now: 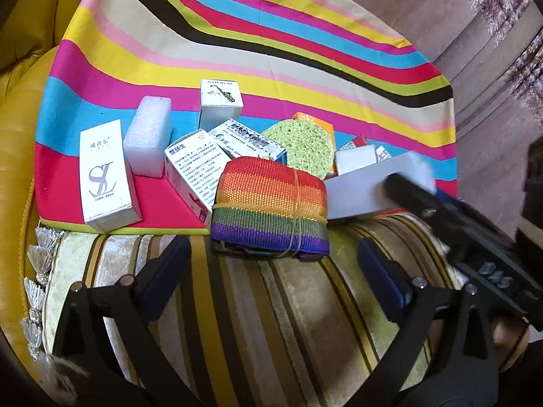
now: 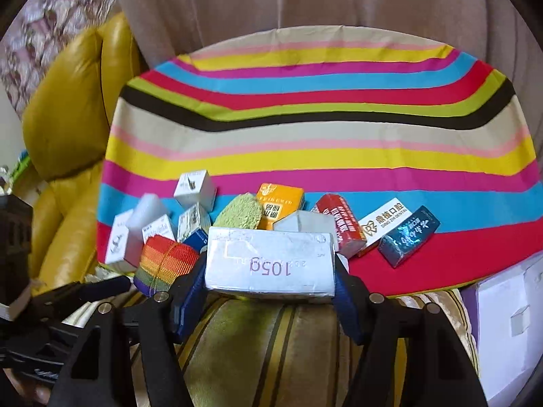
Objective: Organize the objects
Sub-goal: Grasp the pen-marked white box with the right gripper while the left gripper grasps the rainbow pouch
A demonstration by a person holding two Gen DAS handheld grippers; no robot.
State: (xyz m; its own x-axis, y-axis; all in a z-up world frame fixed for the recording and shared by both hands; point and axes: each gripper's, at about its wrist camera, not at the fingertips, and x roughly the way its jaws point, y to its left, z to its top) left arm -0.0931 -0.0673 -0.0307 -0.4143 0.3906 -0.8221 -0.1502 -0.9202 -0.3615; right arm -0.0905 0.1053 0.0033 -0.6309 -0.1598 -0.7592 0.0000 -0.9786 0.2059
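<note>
My right gripper (image 2: 269, 291) is shut on a white box marked 105g (image 2: 269, 261), held at the near edge of the striped cloth (image 2: 305, 156); the box (image 1: 370, 186) also shows in the left wrist view. My left gripper (image 1: 271, 264) is open and empty, just short of a rainbow strap roll (image 1: 269, 203) bound with rubber bands. Behind it lie a white SL box (image 1: 105, 176), a foam block (image 1: 147, 140), a saxophone box (image 1: 220, 101), medicine boxes (image 1: 193, 173) and a green sponge (image 1: 300, 147). A red box (image 2: 339, 225), an orange box (image 2: 280, 205) and a blue box (image 2: 407, 235) lie farther right.
A striped velvet cushion (image 1: 271, 305) lies under both grippers. A yellow leather armchair (image 2: 68, 129) stands to the left. A white and purple carton (image 2: 509, 322) sits at the right edge. Curtains (image 2: 305, 0) hang behind the cloth.
</note>
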